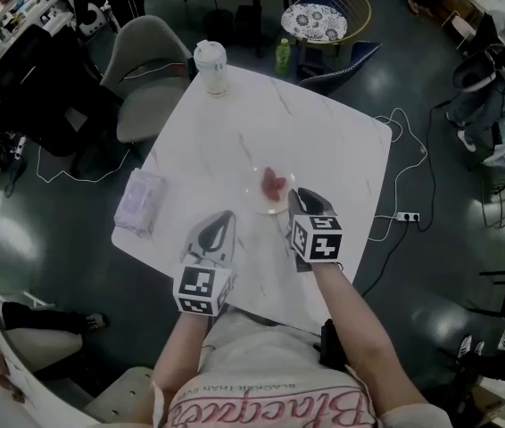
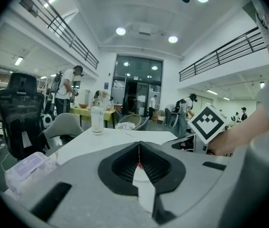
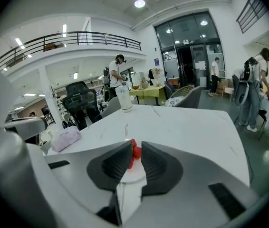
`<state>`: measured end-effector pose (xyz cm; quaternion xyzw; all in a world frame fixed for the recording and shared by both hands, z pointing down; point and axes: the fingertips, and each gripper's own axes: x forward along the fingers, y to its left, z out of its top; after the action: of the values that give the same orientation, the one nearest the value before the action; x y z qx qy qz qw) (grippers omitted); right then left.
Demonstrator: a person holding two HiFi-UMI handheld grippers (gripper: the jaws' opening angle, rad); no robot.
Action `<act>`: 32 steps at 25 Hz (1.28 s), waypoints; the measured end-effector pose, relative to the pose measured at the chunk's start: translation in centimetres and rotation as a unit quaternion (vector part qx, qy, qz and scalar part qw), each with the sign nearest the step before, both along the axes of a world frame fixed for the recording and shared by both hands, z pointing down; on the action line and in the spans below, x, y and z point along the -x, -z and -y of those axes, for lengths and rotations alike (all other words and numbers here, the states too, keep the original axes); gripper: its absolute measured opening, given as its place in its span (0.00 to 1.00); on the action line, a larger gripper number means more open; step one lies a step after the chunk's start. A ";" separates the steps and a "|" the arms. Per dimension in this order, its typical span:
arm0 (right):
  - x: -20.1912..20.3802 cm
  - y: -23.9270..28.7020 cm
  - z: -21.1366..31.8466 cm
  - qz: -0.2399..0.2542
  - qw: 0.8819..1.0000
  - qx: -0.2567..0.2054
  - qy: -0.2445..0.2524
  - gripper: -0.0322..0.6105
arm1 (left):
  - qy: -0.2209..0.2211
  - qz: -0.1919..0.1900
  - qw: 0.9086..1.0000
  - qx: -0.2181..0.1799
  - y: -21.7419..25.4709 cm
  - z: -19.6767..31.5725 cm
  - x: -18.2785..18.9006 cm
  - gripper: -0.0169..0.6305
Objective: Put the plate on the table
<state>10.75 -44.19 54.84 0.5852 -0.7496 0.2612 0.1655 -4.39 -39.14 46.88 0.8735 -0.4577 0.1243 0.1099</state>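
A clear plate (image 1: 256, 200) with red strawberries (image 1: 274, 184) rests on the white marble table (image 1: 324, 141), near its middle. My right gripper (image 1: 299, 198) sits at the plate's right rim. In the right gripper view its jaws (image 3: 135, 145) stand a narrow gap apart, the strawberries (image 3: 137, 152) show through the gap, and the plate's rim (image 3: 130, 176) lies just under the tips; nothing is pressed between the pads. My left gripper (image 1: 222, 218) hovers near the table's front edge, left of the plate. It is shut and empty (image 2: 139, 156).
A white lidded cup (image 1: 211, 65) stands at the table's far corner and a wrapped tissue pack (image 1: 139, 201) at its left edge. A grey chair (image 1: 150, 69) stands behind the table. A green bottle (image 1: 282, 56), cables and a power strip (image 1: 406, 216) lie on the floor.
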 end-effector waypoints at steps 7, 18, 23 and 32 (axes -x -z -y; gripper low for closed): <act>1.9 7.9 -4.4 -0.023 0.993 -0.095 0.064 0.08 | -0.013 -0.011 0.999 -0.039 3.2 -1.4 -1.5 0.03; 3.1 17.5 -10.4 0.002 0.970 -0.222 0.101 0.07 | -0.030 -0.027 0.992 -0.122 9.1 -4.4 -3.5 0.03; 3.6 19.1 -12.5 -0.021 0.961 -0.252 0.109 0.07 | -0.031 -0.033 0.988 -0.148 10.7 -5.4 -3.8 0.03; 3.6 19.1 -14.3 -0.018 0.959 -0.258 0.113 0.07 | -0.035 -0.035 0.988 -0.148 10.9 -6.8 -4.7 0.03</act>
<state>7.15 -29.93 35.75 0.5240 -0.8498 0.0280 0.0504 0.31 -32.35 36.00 0.8993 -0.4362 0.0287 -0.0090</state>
